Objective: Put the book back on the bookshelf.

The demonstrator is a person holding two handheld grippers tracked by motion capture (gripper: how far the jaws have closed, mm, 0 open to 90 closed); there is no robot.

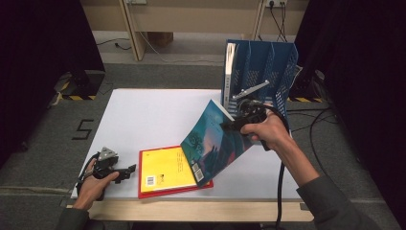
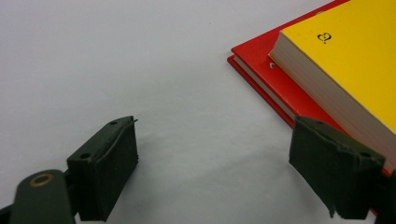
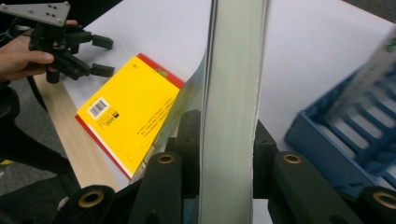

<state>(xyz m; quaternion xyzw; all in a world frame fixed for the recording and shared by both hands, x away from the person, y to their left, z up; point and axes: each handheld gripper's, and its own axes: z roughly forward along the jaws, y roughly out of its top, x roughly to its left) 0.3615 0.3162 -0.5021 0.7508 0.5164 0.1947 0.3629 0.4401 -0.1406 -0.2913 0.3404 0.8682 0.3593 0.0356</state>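
Right tongs [image 1: 229,125] clamped on a tilted teal book [image 1: 215,143] above the worktop's [image 1: 153,110] near edge, left tongs [image 1: 128,171] spread wide and empty beside a yellow book [image 1: 165,167] lying on a red book [image 1: 174,190]

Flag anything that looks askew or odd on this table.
The teal book hangs tilted, its lower corner over the yellow book, its edge pinched by the right gripper. The yellow book lies skewed on the red book.

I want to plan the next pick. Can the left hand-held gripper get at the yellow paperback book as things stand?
Probably yes. The left hand-held gripper is open beside the yellow paperback book, with bare white table between; the lifted teal book covers only its far edge.
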